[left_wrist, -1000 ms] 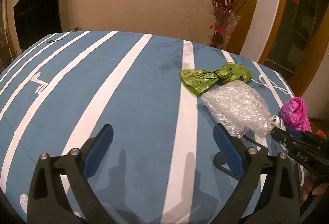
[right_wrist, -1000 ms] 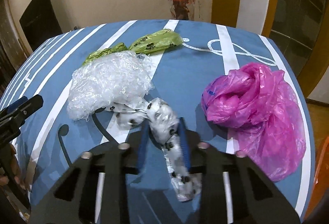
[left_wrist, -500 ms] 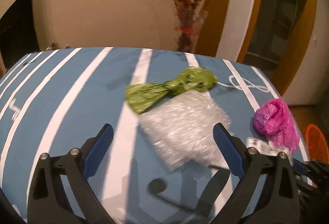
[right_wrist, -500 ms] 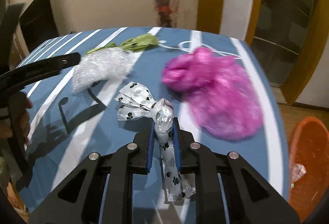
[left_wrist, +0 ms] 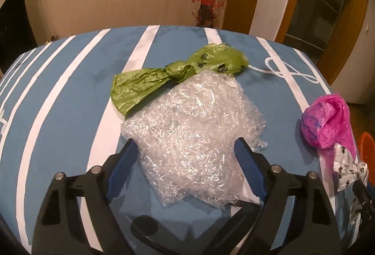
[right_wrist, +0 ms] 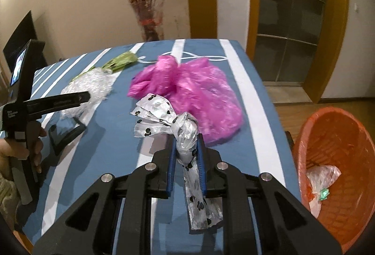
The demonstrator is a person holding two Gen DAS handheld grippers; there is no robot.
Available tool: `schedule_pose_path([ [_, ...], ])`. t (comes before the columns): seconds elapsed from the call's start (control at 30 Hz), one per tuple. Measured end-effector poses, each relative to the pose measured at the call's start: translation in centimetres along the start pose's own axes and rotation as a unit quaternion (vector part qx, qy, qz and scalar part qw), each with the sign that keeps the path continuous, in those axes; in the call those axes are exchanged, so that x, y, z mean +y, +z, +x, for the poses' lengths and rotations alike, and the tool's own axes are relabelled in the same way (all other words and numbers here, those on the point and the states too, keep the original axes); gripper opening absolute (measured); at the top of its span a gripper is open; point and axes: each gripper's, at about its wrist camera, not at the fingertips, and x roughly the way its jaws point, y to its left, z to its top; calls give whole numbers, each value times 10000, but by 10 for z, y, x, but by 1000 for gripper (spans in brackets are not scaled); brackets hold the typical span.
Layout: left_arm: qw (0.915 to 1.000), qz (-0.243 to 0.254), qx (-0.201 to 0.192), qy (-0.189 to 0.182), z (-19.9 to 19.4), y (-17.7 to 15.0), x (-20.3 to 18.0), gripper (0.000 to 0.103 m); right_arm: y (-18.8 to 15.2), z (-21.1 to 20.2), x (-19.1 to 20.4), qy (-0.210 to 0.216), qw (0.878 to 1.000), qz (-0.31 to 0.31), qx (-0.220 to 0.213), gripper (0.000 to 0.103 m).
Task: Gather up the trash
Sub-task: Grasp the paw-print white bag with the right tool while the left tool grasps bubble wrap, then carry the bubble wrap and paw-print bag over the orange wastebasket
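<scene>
My right gripper (right_wrist: 186, 139) is shut on a white bag with black paw prints (right_wrist: 185, 135), held above the striped blue table; the bag also shows at the right edge of the left wrist view (left_wrist: 349, 167). My left gripper (left_wrist: 185, 149) is open, its fingers on either side of a crumpled clear bubble wrap (left_wrist: 194, 128), which also shows in the right wrist view (right_wrist: 89, 86). A knotted green paw-print bag (left_wrist: 178, 72) lies just behind the wrap. A pink plastic bag (right_wrist: 187, 91) lies right of the wrap, near the table's right edge (left_wrist: 325, 123).
An orange waste basket (right_wrist: 337, 161) stands on the floor right of the table with a clear bag inside. A glass vase of red twigs (left_wrist: 208, 6) stands behind the table's far edge. A white cord (left_wrist: 290, 72) lies at the far right of the table.
My left gripper has swung right and forward until its open fingers flank the bubble wrap. My right gripper has lifted the paw-print bag and turned right, bringing the orange basket into view.
</scene>
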Motion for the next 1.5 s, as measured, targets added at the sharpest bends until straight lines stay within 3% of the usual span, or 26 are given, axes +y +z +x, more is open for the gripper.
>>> schedule_pose_path([
  [0.57,9999,-25,56,120,4,2,-1,82,-4,-8,-27,-283,9972,660,-213,16],
  [1.03,9998,36,72,204,5,1,-3,79,-4,-6,-31,-321,9964,771,-152,16],
  [1.13,9998,117,13,149,2,1,-6,65,-5,-6,-33,-311,9962,803,-117,16],
  [1.2,9996,253,-47,92,0,0,-11,42,-4,-7,-30,-325,9967,730,-153,16],
  [1.3,9993,362,-103,-16,-4,-2,-17,26,-5,-13,-23,-245,9977,544,-307,16],
  [1.5,9993,29,-194,-311,-16,-14,-8,20,-12,-25,-27,-233,9981,429,-377,16],
])
